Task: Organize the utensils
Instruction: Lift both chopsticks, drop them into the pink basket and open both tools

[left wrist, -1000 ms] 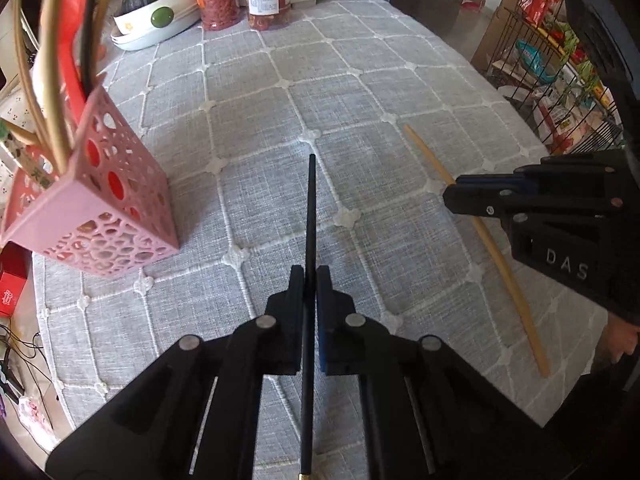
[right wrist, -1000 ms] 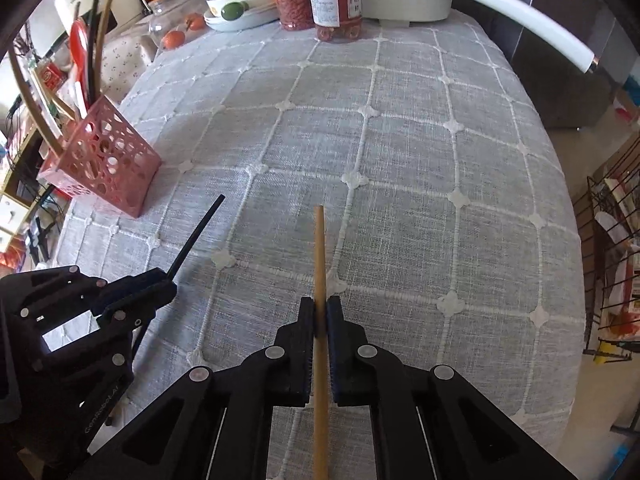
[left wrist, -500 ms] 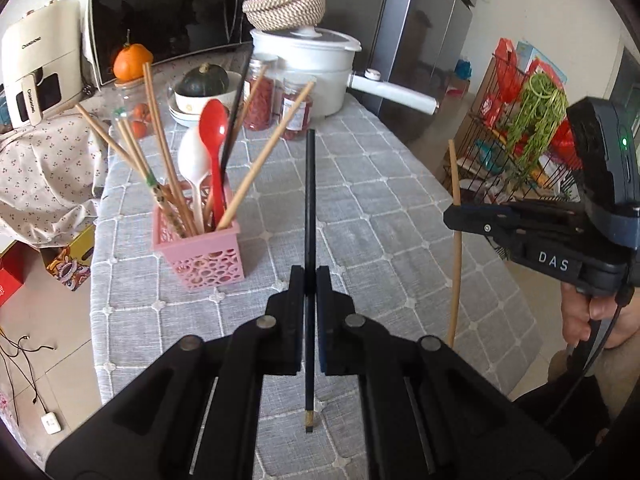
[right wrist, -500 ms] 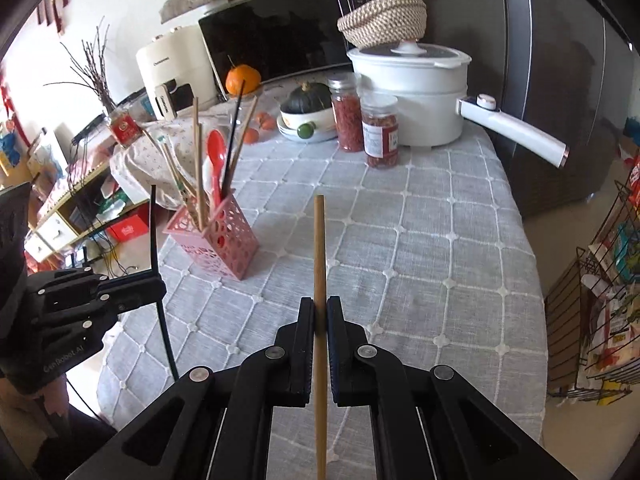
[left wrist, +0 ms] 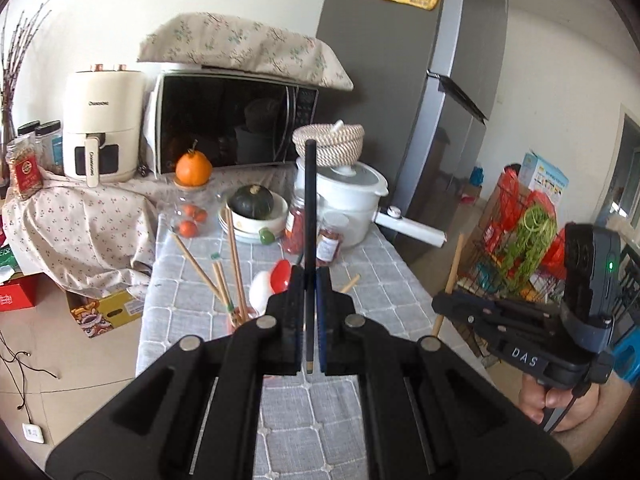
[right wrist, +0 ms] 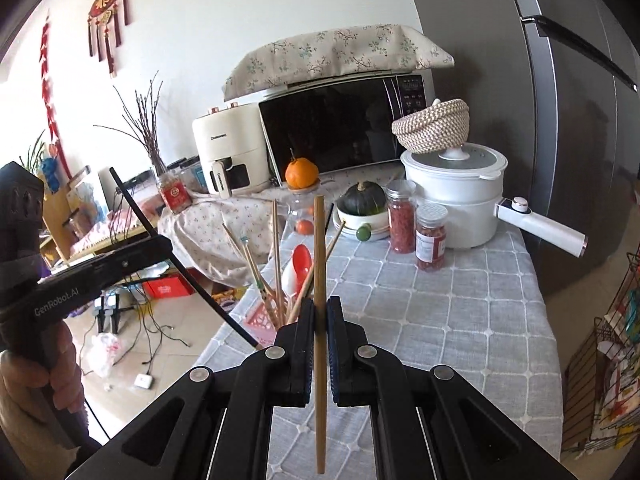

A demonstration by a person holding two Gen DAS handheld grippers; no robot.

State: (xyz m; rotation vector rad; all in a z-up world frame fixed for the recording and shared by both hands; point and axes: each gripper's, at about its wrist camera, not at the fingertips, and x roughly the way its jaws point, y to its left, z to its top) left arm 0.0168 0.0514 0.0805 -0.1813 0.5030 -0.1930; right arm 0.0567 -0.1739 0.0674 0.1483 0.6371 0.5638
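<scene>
Carrying both sticks high: left gripper (left wrist: 309, 312) clamped on black chopstick (left wrist: 309, 216), right gripper (right wrist: 320, 320) clamped on wooden chopstick (right wrist: 319, 264). Pink basket (right wrist: 260, 318) sits below on table; tip each vertical, lower one at a time.

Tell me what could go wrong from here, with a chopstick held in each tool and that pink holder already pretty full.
1. The pink holder is crowded with chopsticks and spoons, so an incoming stick could snag and tip it.
2. The left tool pinches the black chopstick near its lower end; that long free length might pivot or slip.
3. The right tool carries the wooden chopstick close beside the other one, so they could clash at the holder.
</scene>
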